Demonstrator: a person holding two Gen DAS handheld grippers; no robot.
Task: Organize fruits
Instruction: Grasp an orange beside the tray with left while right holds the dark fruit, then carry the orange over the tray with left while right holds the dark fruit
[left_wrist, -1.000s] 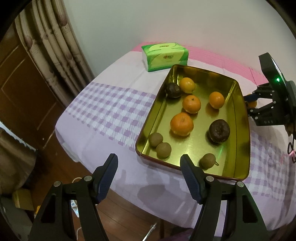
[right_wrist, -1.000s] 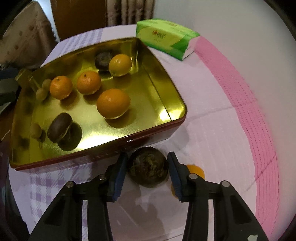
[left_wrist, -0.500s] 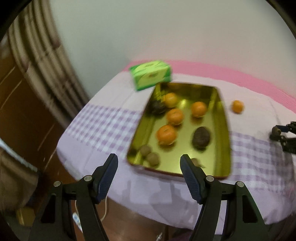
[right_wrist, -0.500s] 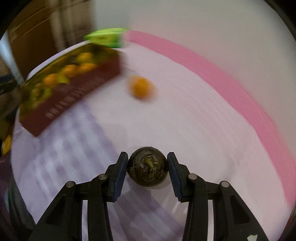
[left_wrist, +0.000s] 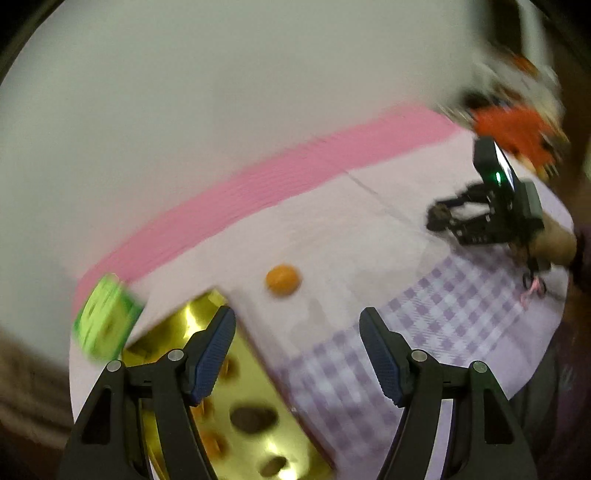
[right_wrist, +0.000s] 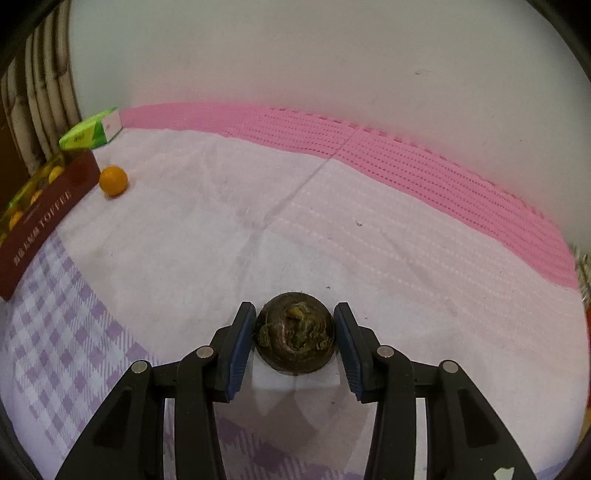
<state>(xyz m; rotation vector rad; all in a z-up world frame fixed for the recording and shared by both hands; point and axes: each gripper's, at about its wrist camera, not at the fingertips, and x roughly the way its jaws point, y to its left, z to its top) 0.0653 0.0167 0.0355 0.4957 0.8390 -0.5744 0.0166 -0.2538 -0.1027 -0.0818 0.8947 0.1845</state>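
Lilac-checked tablecloth (right_wrist: 258, 221): right gripper (right_wrist: 294, 338) clamped on dark, wrinkled round fruit (right_wrist: 294, 339); left gripper (left_wrist: 297, 354) approx half open, empty, w/ small orange mandarin (left_wrist: 282, 279) beyond.

A green tissue box (right_wrist: 90, 131) lies at the far edge of the table, against the pale wall (right_wrist: 295, 55). The tablecloth (right_wrist: 258, 229) is white in the middle, with a pink band (right_wrist: 369, 147) along the wall side and purple checks (right_wrist: 55, 332) nearer. Striped curtains (right_wrist: 40, 92) hang at left.
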